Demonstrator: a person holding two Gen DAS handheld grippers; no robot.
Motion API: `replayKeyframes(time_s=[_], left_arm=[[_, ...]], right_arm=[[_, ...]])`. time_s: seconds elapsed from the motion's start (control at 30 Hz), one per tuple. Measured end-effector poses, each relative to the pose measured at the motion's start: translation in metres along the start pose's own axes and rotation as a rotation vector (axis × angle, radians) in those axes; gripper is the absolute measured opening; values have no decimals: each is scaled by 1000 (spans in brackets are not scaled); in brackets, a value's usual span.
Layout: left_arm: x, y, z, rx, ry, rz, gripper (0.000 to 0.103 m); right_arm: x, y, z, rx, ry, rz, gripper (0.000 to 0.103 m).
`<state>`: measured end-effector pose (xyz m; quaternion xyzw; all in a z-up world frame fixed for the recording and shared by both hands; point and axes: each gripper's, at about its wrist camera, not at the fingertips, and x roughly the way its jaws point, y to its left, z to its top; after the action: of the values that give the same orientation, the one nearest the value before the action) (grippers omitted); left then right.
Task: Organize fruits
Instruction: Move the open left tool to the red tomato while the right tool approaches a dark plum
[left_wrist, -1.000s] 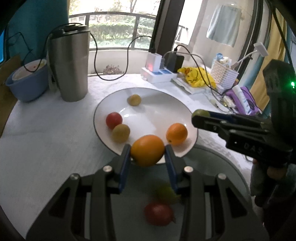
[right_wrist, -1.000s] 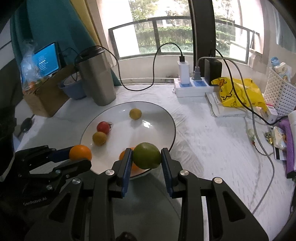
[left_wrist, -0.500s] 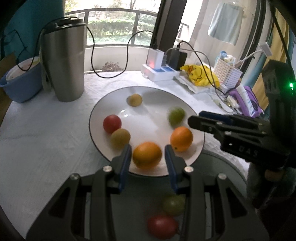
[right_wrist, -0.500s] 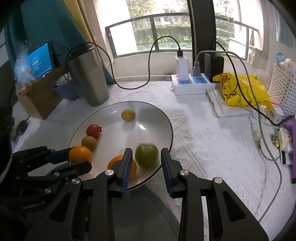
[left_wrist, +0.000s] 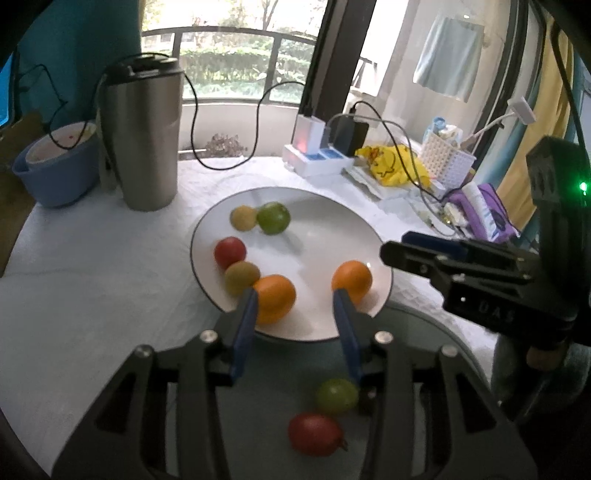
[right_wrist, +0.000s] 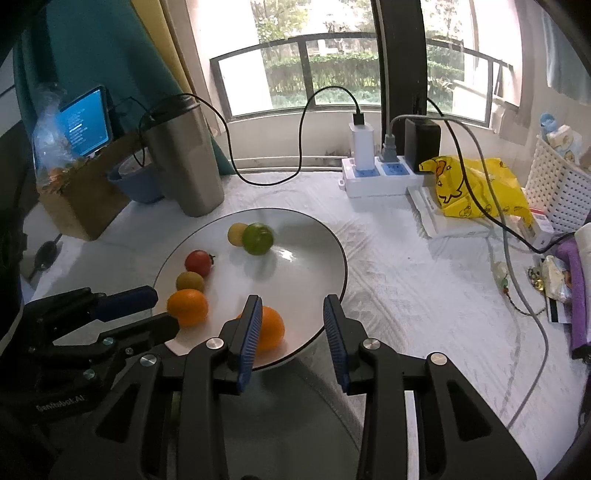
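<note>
A white plate (left_wrist: 325, 229) (right_wrist: 306, 236) holds several fruits: two oranges (left_wrist: 275, 297) (left_wrist: 352, 280), a green lime (left_wrist: 273, 218) (right_wrist: 258, 238) next to a small yellow fruit (left_wrist: 243, 218), a red tomato (left_wrist: 229, 252) and a brownish fruit (left_wrist: 242, 276). My left gripper (left_wrist: 295, 314) is open and empty over the plate's near rim. My right gripper (right_wrist: 293, 325) is open and empty, also over the near rim. A green fruit (left_wrist: 337, 395) and a red fruit (left_wrist: 314, 434) lie on the grey mat below the left gripper.
A steel tumbler (left_wrist: 142, 136) and a blue bowl (left_wrist: 55, 166) stand at the back left. A power strip (right_wrist: 380, 175) with cables, a yellow bag (right_wrist: 472, 188) and a white basket (right_wrist: 557, 184) sit at the back right.
Both grippers opened and pulled back. The left one let go of an orange, the right one let go of the lime, which rolled to the plate's far side beside the yellow fruit.
</note>
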<state>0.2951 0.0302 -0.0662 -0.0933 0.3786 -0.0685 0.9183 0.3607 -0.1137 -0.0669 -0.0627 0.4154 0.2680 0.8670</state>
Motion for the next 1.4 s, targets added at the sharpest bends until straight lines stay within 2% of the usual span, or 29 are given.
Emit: replayKeyframes(time_s=[0.67, 1.07, 1.4], left_arm=[[-53, -12, -34, 5, -45, 7, 44], [-64, -25, -62, 8, -26, 8, 44], [-62, -36, -81, 12, -1, 6, 44]], right_arm=[[-55, 23, -33, -12, -40, -27, 36], [-72, 23, -66, 2, -26, -32, 36], [-69, 27, -94, 7, 15, -1, 36]])
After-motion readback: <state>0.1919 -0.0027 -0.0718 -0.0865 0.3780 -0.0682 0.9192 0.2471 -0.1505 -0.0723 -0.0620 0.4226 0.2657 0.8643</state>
